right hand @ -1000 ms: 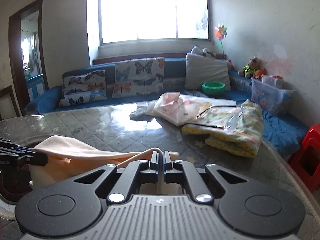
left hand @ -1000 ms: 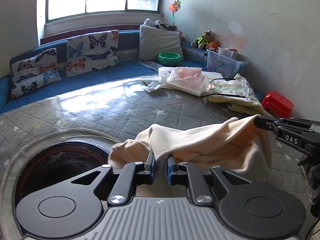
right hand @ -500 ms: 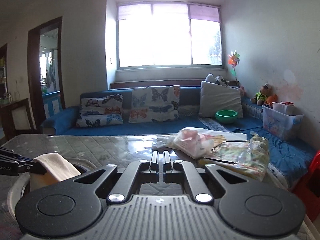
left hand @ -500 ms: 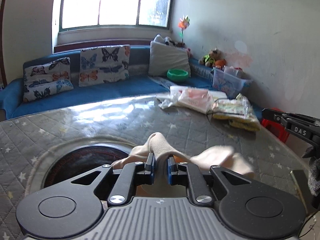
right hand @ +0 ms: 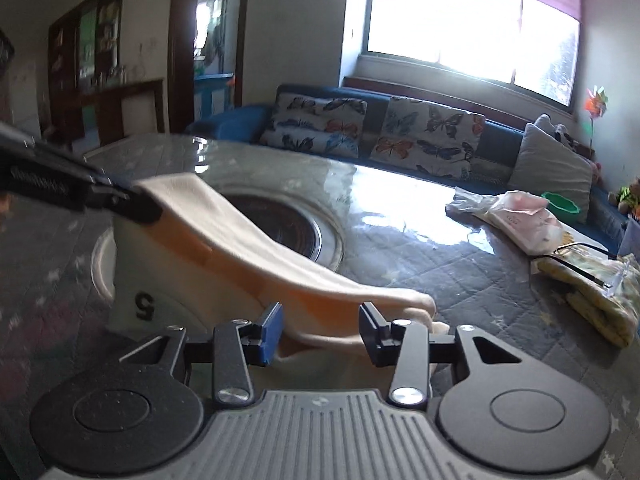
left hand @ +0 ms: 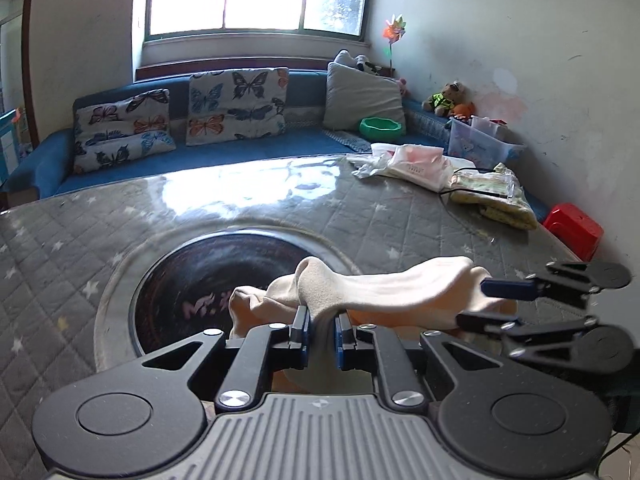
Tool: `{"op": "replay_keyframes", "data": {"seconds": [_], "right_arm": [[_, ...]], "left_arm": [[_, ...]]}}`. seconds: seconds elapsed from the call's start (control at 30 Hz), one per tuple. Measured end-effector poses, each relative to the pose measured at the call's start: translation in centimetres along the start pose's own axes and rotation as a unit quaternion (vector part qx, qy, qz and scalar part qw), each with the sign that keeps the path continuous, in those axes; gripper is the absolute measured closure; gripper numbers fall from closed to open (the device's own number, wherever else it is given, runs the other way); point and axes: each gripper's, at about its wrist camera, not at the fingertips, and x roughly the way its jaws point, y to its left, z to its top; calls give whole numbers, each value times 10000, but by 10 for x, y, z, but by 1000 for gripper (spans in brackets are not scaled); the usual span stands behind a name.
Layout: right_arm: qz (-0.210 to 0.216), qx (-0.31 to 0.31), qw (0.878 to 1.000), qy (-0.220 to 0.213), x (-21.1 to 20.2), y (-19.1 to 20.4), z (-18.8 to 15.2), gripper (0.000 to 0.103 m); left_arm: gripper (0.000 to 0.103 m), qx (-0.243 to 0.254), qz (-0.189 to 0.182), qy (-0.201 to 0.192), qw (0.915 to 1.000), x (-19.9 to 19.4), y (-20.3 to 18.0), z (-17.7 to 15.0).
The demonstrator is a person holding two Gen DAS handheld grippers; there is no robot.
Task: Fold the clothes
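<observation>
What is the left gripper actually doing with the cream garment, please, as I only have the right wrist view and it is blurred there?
Observer: The left gripper has its jaws shut on a raised fold of the cream garment.
Operator: Thank you. Is anything standing off the table's far right corner?
Observer: Yes, a red stool stands just beyond the table there.
Operator: And does the dark round inset carry any marking?
Observer: Pink lettering shows inside the dark round inset, partly hidden by the garment.

garment (left hand: 384,288) on table (left hand: 280,200) | pillows (left hand: 236,106) behind | stool (left hand: 574,230) right
</observation>
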Motion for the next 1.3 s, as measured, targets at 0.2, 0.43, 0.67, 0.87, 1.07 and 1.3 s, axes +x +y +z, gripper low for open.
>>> {"op": "replay_keyframes", "data": {"seconds": [0.2, 0.43, 0.67, 0.87, 1.07, 1.3], "right_arm": [[-153, -32, 9995, 281, 18, 0, -8, 72], [-161, -139, 9996, 167, 1, 6, -14, 95], [-155, -81, 9998, 6, -20, 4, -18, 99], [290, 102, 9995, 34, -54, 6, -24, 99], [1462, 428, 9869, 532, -70, 3, -30, 96], [1492, 677, 9858, 360, -75, -18, -21, 87]], "left_arm": [[90, -96, 35, -33, 9999, -8, 7, -5], [90, -146, 29, -4, 9999, -13, 10, -13], [90, -260, 45, 214, 9994, -31, 20, -40], [90, -382, -93, 468, 9981, -56, 30, -65], [89, -229, -327, 761, 9963, -75, 33, -90], [76, -281, -371, 835, 9954, -81, 49, -94]]}}
